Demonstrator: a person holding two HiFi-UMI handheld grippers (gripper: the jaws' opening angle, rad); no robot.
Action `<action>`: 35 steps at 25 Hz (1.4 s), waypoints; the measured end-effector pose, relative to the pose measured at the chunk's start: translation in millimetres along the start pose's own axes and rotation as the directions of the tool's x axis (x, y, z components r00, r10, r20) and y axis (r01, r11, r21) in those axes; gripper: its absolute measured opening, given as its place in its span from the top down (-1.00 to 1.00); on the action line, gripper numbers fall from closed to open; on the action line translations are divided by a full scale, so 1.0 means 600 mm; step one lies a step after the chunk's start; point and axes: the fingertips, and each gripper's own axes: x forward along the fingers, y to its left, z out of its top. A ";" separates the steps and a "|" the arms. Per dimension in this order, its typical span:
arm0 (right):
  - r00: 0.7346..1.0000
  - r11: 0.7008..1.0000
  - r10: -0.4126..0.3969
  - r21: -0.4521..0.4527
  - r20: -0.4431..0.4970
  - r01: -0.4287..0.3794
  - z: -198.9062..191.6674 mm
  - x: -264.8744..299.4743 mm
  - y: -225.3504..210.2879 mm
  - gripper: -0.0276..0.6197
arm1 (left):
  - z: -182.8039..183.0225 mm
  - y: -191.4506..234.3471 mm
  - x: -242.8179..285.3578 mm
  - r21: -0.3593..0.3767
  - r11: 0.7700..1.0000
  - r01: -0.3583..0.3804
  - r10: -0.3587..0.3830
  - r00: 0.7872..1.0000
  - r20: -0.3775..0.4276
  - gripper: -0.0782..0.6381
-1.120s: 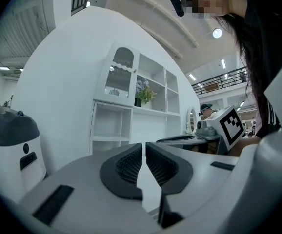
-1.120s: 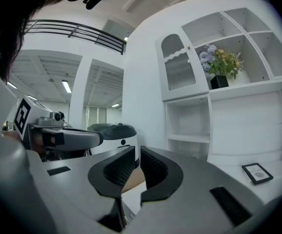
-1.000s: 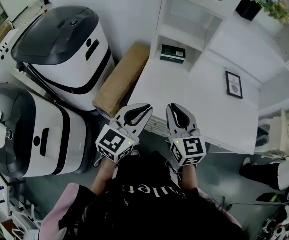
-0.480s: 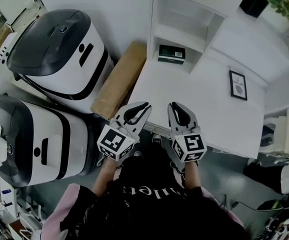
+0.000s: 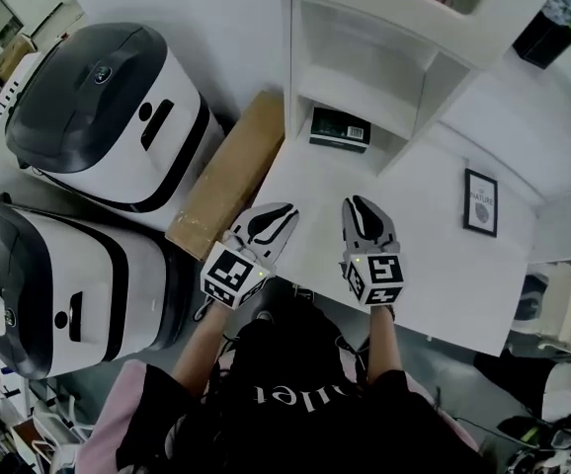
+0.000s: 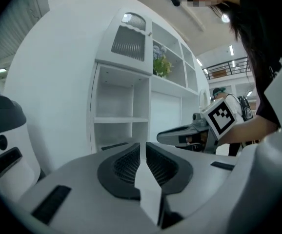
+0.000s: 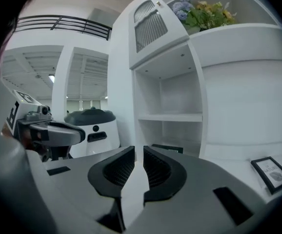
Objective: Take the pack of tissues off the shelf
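Observation:
The pack of tissues (image 5: pixel 340 128) is a dark, flat pack lying in the lowest open compartment of the white shelf unit (image 5: pixel 363 59). Both grippers hover side by side over the near edge of the white tabletop (image 5: pixel 424 255), short of the shelf. My left gripper (image 5: pixel 284 209) is shut with nothing between its jaws. My right gripper (image 5: pixel 357 203) is also shut and empty. In the left gripper view the pack (image 6: pixel 114 146) shows just left of the shut jaws (image 6: pixel 141 146). In the right gripper view the pack (image 7: pixel 168 148) lies right of the shut jaws (image 7: pixel 138 150).
Two large white-and-grey machines (image 5: pixel 103 107) (image 5: pixel 43 284) stand at the left. A long cardboard box (image 5: pixel 228 174) leans between them and the table. A small framed picture (image 5: pixel 481 202) stands on the tabletop at right. A potted flower (image 5: pixel 550 30) sits on an upper shelf.
The shelf and pack now sit closer to the grippers than before, and the view has shifted. Both grippers stay shut and side by side.

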 end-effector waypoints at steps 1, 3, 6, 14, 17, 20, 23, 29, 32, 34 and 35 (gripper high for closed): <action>1.000 1.000 -0.010 -0.008 -0.009 0.010 -0.008 0.016 -0.017 0.71 | -0.016 0.006 0.018 0.023 1.000 0.005 -0.004 1.000 -0.026 0.69; 0.999 1.000 -0.029 -0.013 -0.023 0.029 -0.024 0.049 -0.049 0.71 | -0.046 0.019 0.052 0.055 0.998 0.020 -0.016 0.997 -0.075 0.69; 0.998 0.998 -0.058 0.002 -0.039 0.058 -0.051 0.097 -0.096 0.70 | -0.086 0.050 0.099 0.049 0.999 0.022 -0.016 0.993 -0.117 0.69; 0.987 0.993 -0.116 0.006 -0.113 0.117 -0.124 0.201 -0.181 0.37 | -0.157 0.138 0.209 0.013 1.000 -0.016 0.018 0.980 -0.198 0.40; 0.979 0.988 -0.157 -0.008 -0.129 0.157 -0.139 0.227 -0.204 0.28 | -0.174 0.165 0.247 -0.006 0.999 -0.048 0.045 0.976 -0.212 0.37; 0.970 0.979 -0.204 -0.009 -0.131 0.204 -0.144 0.245 -0.221 0.24 | -0.193 0.192 0.282 -0.023 0.996 -0.092 0.084 0.967 -0.242 0.35; 0.964 0.972 -0.232 0.006 -0.132 0.235 -0.148 0.259 -0.224 0.23 | -0.200 0.220 0.310 -0.036 0.990 -0.135 0.122 0.960 -0.253 0.34; 0.943 0.954 -0.297 -0.013 -0.152 0.298 -0.158 0.284 -0.242 0.21 | -0.223 0.246 0.355 -0.034 0.988 -0.151 0.133 0.939 -0.316 0.32; 0.933 0.946 -0.321 -0.015 -0.161 0.323 -0.160 0.292 -0.253 0.20 | -0.228 0.254 0.367 -0.053 0.984 -0.172 0.146 0.936 -0.321 0.32; 0.933 0.946 -0.322 -0.006 -0.162 0.326 -0.160 0.298 -0.255 0.20 | -0.233 0.257 0.372 -0.066 0.981 -0.184 0.154 0.935 -0.319 0.32; 0.933 0.946 -0.321 -0.002 -0.162 0.325 -0.160 0.301 -0.255 0.20 | -0.234 0.256 0.375 -0.068 0.981 -0.181 0.150 0.935 -0.320 0.32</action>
